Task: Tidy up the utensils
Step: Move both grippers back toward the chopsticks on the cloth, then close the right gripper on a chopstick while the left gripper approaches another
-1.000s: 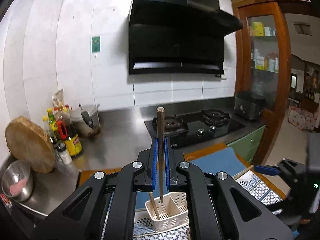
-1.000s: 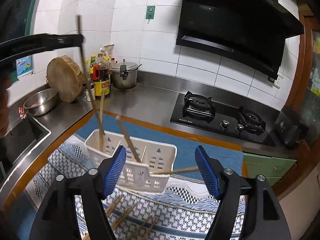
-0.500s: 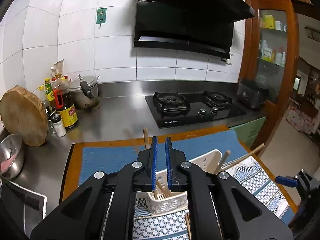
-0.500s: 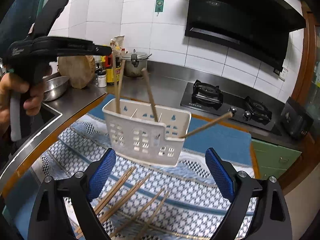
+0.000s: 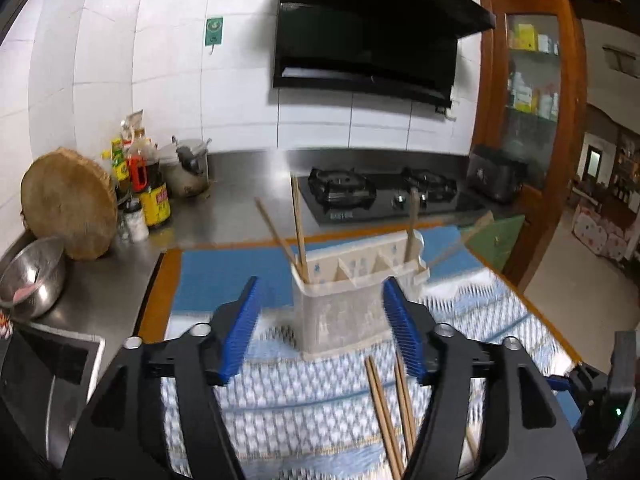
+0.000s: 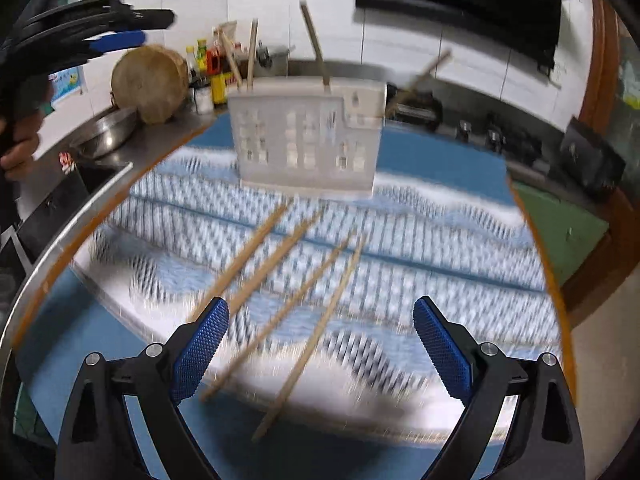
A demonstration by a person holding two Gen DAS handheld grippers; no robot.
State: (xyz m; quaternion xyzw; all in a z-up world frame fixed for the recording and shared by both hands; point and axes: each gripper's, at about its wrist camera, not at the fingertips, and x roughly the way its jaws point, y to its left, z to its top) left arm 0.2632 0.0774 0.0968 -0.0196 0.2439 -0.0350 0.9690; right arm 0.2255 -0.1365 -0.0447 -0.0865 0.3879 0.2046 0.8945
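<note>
A white utensil caddy (image 5: 352, 300) stands on the patterned cloth (image 5: 304, 408) near the middle of the desk (image 5: 120, 276), chopsticks (image 5: 298, 228) upright in its compartments. The left tongs (image 5: 322, 332) gape wide and empty just before the caddy; two loose chopsticks (image 5: 384, 404) lie near their right finger. The right wrist view alone shows four loose chopsticks (image 6: 280, 292) spread across the cloth between the caddy (image 6: 306, 136) and the right tongs (image 6: 320, 350), also wide and empty, with bare cloth to the right toward the desk's edge; motion blur softens both views
</note>
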